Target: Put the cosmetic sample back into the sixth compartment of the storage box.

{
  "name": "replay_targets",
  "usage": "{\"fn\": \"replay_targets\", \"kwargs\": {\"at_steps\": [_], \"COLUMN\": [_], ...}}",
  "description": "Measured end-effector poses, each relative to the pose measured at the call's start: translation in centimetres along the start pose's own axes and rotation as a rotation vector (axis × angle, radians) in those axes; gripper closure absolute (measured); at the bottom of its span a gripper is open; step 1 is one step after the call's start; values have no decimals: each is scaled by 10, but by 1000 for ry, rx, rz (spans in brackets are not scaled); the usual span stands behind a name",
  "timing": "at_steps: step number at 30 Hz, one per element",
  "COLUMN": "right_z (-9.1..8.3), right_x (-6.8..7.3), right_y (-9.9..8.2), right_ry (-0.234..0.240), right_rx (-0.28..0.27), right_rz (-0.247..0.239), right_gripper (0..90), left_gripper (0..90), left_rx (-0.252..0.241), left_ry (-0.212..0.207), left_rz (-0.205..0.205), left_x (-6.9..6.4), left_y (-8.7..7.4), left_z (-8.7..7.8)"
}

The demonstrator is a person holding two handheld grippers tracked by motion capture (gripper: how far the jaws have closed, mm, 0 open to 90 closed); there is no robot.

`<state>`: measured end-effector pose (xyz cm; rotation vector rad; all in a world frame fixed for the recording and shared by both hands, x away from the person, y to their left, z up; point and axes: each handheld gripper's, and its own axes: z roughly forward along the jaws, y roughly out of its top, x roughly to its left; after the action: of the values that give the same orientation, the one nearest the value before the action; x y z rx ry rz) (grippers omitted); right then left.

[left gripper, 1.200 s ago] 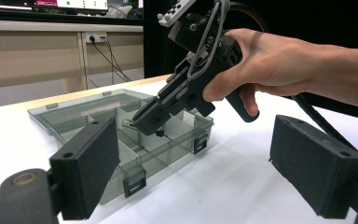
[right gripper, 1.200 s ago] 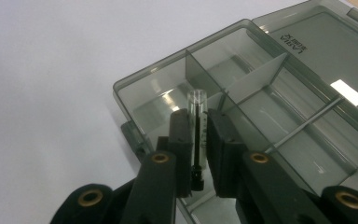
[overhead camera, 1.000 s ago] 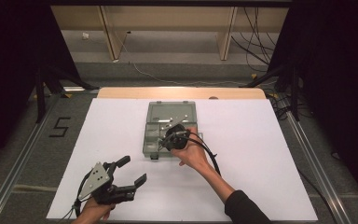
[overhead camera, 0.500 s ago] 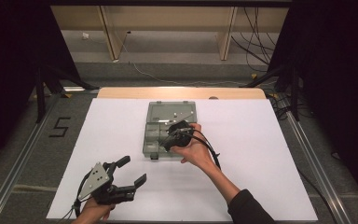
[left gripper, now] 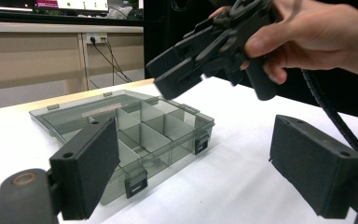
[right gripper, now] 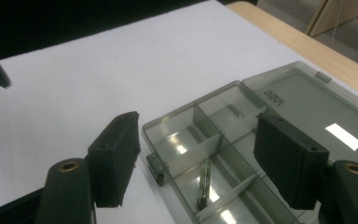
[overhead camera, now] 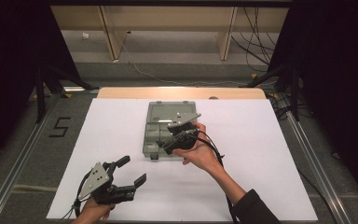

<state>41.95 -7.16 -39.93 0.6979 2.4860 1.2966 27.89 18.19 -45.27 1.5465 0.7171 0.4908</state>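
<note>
High view: clear grey compartment box (overhead camera: 168, 128) sits mid-table on the white sheet (overhead camera: 261, 154), lid flat open toward the far side. Right gripper (overhead camera: 161, 145) hangs over the box's near-right part; contents unreadable from here. Left gripper (overhead camera: 133, 170) is held low at the near-left, well apart from the box, jaws spread, nothing between them. Versus a second ago: right gripper has slid slightly toward the near edge of the box, left gripper unchanged.

Left gripper view: own jaws wide apart, empty. Box (left gripper: 126, 135) seen side-on, dividers and two front latches visible (latches don't resolve from above). Right gripper (left gripper: 168, 74) is above the box, not touching it, held in the person's hand (left gripper: 307, 32).

Right gripper view: jaws released, wide, nothing gripped, straddling the box's front corner. This view shows the contents: one slim metal bit (right gripper: 203, 184) lying in a long compartment; other visible compartments look empty.
</note>
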Motion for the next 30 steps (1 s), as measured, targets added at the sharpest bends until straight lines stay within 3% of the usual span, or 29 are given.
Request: {"fn": "replay_targets", "kwargs": {"at_steps": [3,7,8,9,14,26,30], "right_z": [-5,-11,-12,-13,-20,-34,-40], "right_x": [1,3,3,4,5,7,8], "right_y": [1,1,1,1,0,-1,-4], "right_ry": [9,7,6,9,2,7,8], "right_rx": [-5,-22,-28,-27,-51,-85,-100], "right_rz": [1,0,-5,0,-12,-7,-8], "right_gripper": [311,302,302,301,292,265,264], "left_gripper": [150,150,150,151,150,150,151], "left_rx": [2,0,2,1,-2,-2,-1], "left_ry": [-14,-9,-24,-7,-10,-10,-7], "left_rz": [-18,-10,-29,-9,-2,-23,-7], "left_x": [-1,-1,-2,-1,0,-1,0], "left_y": [-1,0,0,0,0,0,0], "left_z": [0,0,0,-1,0,0,0]}}
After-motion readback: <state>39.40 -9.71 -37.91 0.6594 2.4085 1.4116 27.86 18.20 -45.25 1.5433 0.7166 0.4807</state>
